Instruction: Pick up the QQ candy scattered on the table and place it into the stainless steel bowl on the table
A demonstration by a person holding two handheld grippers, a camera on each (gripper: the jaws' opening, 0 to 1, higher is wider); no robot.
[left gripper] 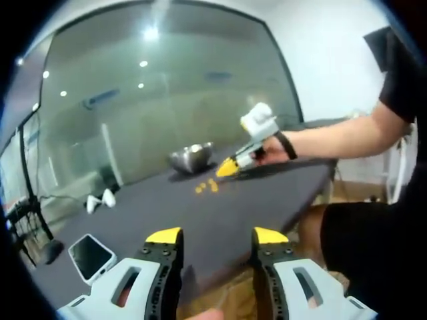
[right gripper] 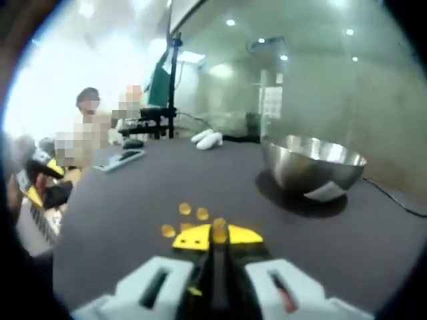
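My right gripper (right gripper: 215,235) pinches one QQ candy (right gripper: 219,231), three more (right gripper: 185,209) lie loose near it, the stainless steel bowl (right gripper: 312,164) waits far right, and my left gripper (left gripper: 217,237) hangs spread.

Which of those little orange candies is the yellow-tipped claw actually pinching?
The candy wedged between the right claw's closed tips. The other three candies lie loose on the dark table just beyond the tips, untouched.

Beyond the stainless steel bowl (right gripper: 313,163), my view blurs; I can't identify the white lumps (right gripper: 207,139) near the table's far edge.
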